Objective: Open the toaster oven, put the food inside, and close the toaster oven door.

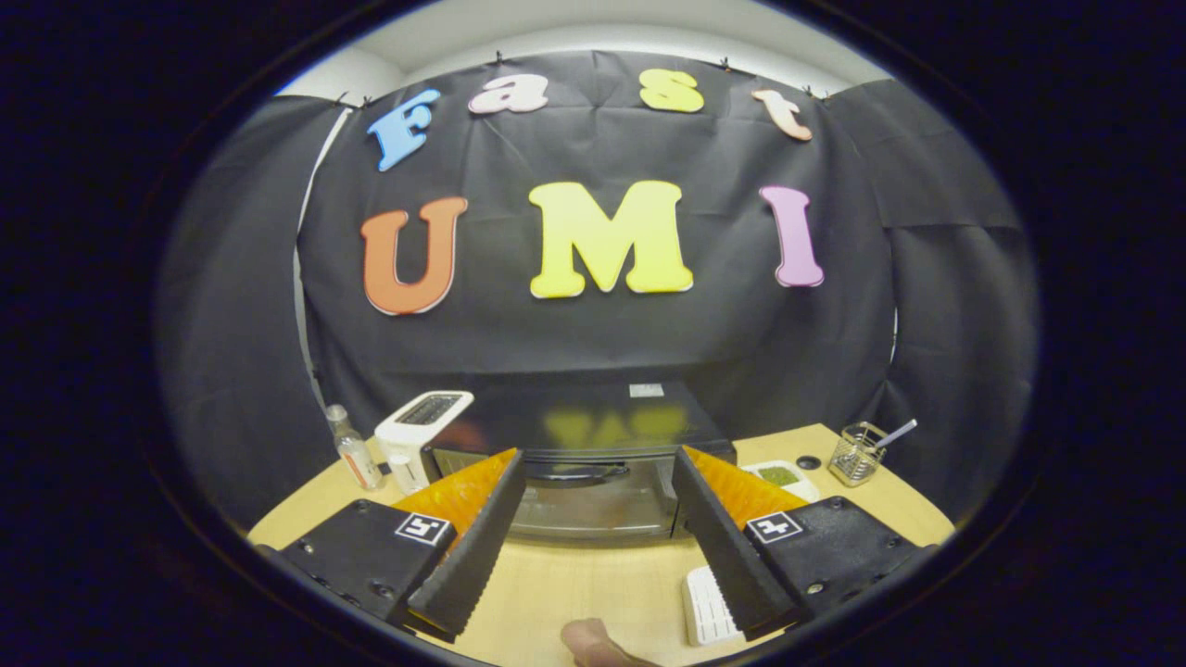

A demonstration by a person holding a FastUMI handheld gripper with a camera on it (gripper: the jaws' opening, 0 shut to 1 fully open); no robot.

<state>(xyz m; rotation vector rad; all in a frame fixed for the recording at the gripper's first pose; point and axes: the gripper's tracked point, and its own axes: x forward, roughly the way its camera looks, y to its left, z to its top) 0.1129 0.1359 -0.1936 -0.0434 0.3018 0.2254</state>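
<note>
A black toaster oven (593, 435) stands on the wooden table straight ahead, its glass door (593, 505) closed and its dark handle (576, 471) across the top of the door. My gripper (598, 463) is open wide, its two black ribbed fingers framing the oven's front with nothing between them; the tips look close to the door. A small white dish with green food (778, 476) sits on the table to the right of the oven, behind the right finger (713, 519).
A white pop-up toaster (422, 431) and a small bottle (352, 449) stand left of the oven. A wire basket with a utensil (857, 452) is at the far right. A white ribbed object (709, 607) and a fingertip (593, 644) lie near the table's front edge.
</note>
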